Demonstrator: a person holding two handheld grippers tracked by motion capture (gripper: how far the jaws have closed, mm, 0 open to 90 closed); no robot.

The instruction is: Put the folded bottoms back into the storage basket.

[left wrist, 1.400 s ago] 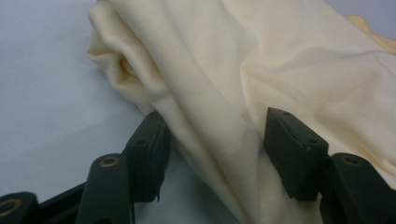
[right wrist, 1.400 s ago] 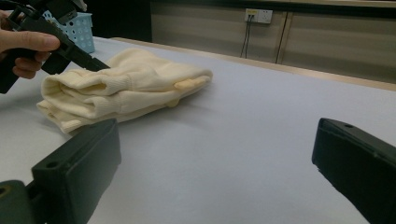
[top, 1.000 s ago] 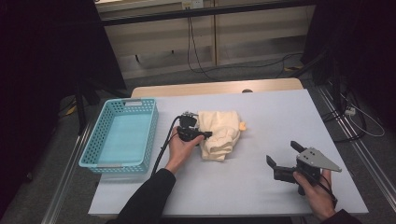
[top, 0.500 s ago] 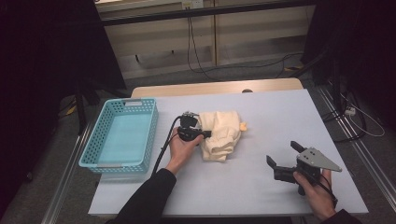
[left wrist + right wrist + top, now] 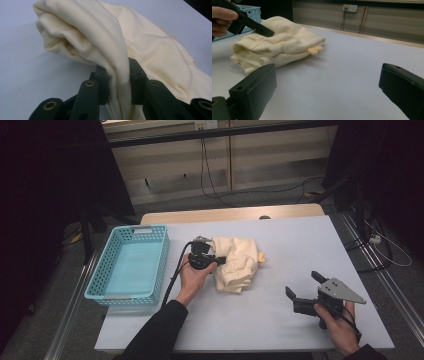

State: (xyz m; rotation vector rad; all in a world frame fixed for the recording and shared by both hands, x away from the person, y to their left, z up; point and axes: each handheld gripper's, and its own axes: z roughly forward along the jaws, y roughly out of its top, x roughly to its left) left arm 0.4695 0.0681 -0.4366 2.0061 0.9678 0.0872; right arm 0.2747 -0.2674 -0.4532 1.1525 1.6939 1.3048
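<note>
A folded cream garment [image 5: 236,263] lies on the white table [image 5: 280,330], near its middle. My left gripper [image 5: 218,259] is at the garment's left edge, shut on a fold of the cream fabric [image 5: 118,85] that stands pinched between its two black jaws. The garment [image 5: 279,45] also lies at the upper left of the right gripper view, with the left gripper's jaw [image 5: 252,23] resting on it. My right gripper [image 5: 303,285] hovers near the table's front right, open, nothing between its wide-set jaws, pointing toward the garment.
A light blue plastic basket [image 5: 129,265] stands at the table's left edge, with nothing in it. Cables trail on the floor beyond the far edge. A black cable runs from the left gripper toward the basket.
</note>
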